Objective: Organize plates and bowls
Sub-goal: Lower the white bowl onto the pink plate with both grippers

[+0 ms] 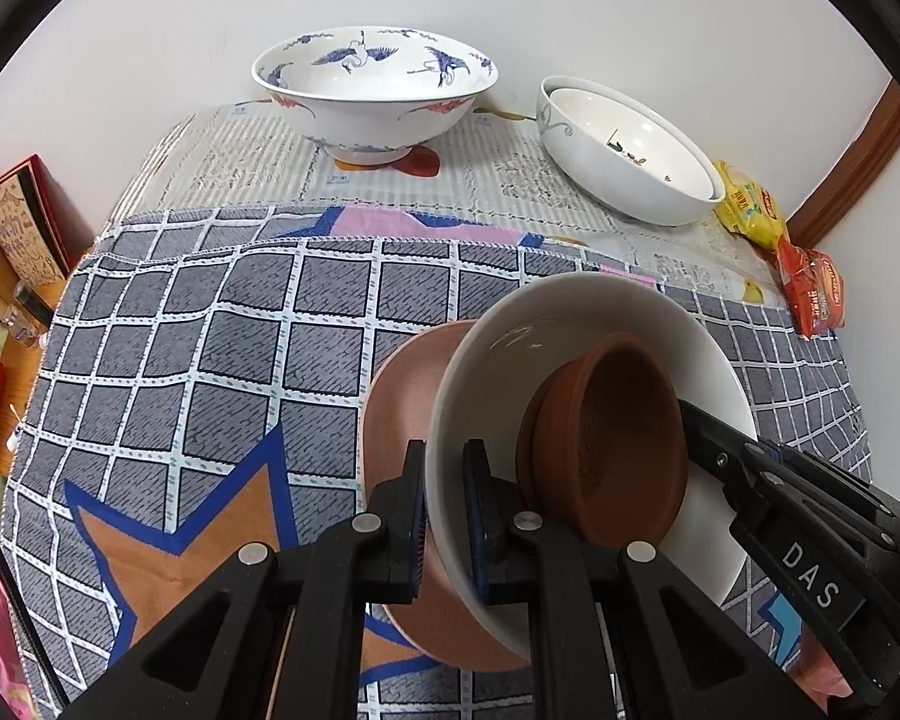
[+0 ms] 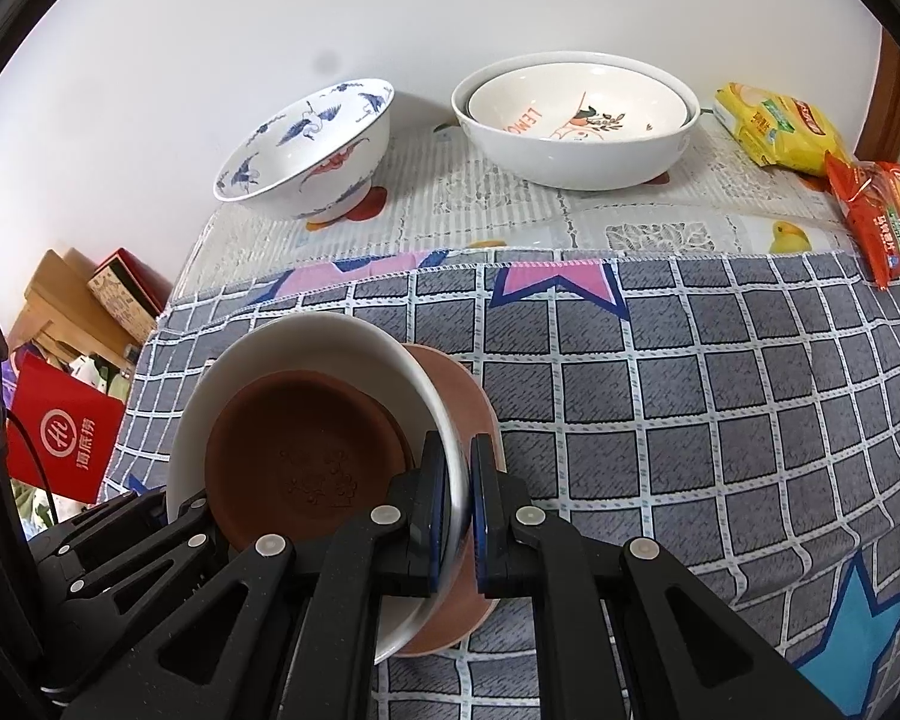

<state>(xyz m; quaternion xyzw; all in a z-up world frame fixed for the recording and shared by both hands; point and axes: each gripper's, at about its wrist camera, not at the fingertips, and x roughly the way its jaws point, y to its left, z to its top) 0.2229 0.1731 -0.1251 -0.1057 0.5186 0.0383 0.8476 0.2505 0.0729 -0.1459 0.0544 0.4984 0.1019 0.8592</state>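
Note:
A white plate [image 1: 498, 360] [image 2: 306, 342] carries a brown clay dish [image 1: 612, 438] [image 2: 306, 456] and tilts a little above the checked cloth [image 1: 210, 330]. My left gripper [image 1: 448, 516] is shut on its near rim. On the opposite rim my right gripper [image 2: 461, 516] is shut too, and its black body shows at the right in the left wrist view. A pink plate [image 1: 402, 384] [image 2: 468, 408] lies right under the white one; whether they touch I cannot tell.
At the back by the wall stand a blue crane-patterned bowl [image 1: 372, 96] [image 2: 306, 156] and two nested white bowls [image 1: 630, 156] [image 2: 576, 126]. Yellow [image 2: 774, 126] and red [image 2: 882, 210] snack packets lie at the back right. A red bag [image 2: 66, 438] and boxes sit beyond the left table edge.

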